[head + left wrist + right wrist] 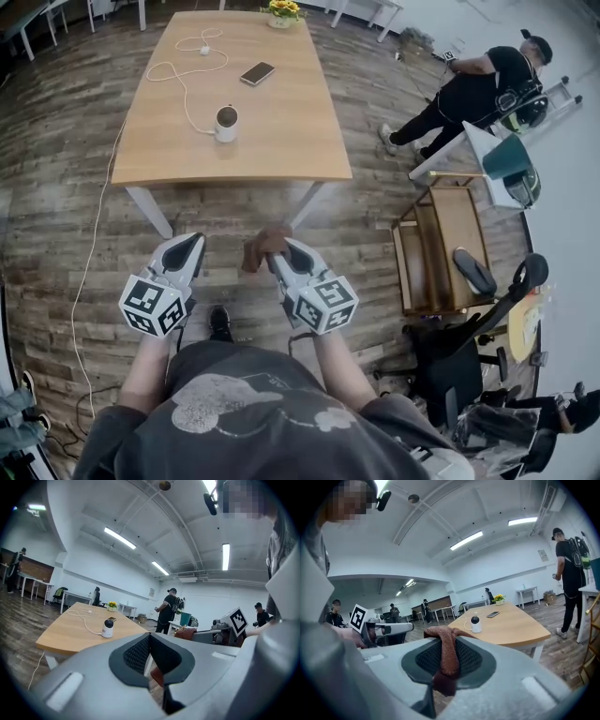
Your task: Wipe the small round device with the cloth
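Observation:
The small round device [226, 123] is white with a dark top and stands on the wooden table [281, 141], a white cable [178, 80] running from it. It also shows in the left gripper view as the device [108, 627] and in the right gripper view as the device [476, 624]. My right gripper [274, 246] is shut on a brown cloth [262, 246], which hangs between its jaws as the cloth [446, 654]. My left gripper [192, 246] is shut with nothing in it. Both grippers are held over the floor, short of the table's near edge.
A phone [257, 72] and a pot of yellow flowers [283, 11] lie farther back on the table. A person in black [478, 89] stands at the right by a white table. A wooden cart [441, 248] and an office chair [459, 356] stand to my right.

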`<state>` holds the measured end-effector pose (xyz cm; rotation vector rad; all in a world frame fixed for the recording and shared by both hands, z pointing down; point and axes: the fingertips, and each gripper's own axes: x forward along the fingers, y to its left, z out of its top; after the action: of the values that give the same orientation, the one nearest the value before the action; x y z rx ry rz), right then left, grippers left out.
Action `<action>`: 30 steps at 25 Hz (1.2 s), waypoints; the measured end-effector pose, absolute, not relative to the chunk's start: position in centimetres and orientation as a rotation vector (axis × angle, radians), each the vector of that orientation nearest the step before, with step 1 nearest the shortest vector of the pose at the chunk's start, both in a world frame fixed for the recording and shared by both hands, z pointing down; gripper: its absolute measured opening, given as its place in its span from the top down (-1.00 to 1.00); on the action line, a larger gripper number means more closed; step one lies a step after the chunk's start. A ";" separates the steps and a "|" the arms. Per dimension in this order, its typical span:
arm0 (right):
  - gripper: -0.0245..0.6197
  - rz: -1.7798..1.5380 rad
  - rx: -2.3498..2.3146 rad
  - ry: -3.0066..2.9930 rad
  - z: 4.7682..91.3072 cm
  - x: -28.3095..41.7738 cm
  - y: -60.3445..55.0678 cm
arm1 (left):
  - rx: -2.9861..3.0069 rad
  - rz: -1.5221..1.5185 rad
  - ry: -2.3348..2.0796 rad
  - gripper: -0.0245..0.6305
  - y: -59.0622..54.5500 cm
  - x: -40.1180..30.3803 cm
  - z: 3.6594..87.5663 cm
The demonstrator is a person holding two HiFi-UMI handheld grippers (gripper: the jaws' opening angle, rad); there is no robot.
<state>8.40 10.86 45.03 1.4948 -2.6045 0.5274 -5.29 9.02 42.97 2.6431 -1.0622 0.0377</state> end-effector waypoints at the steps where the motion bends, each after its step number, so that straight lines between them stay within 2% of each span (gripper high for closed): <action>1: 0.77 0.527 1.494 -2.603 45.1 8.0 10.0 | 2.644 0.037 -1.057 0.87 8.2 -5.5 43.1; 12: 0.77 0.519 1.480 -2.568 46.0 5.8 3.7 | 2.652 0.061 -0.999 0.87 2.3 -7.1 44.3; 30: 0.77 0.558 1.398 -2.652 46.1 7.9 -11.1 | 2.592 0.101 -1.111 0.87 -10.7 -4.9 45.2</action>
<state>7.91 -11.11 46.09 1.3981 -2.6518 0.5580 -4.88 -10.73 45.25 2.5923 -1.1109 0.1011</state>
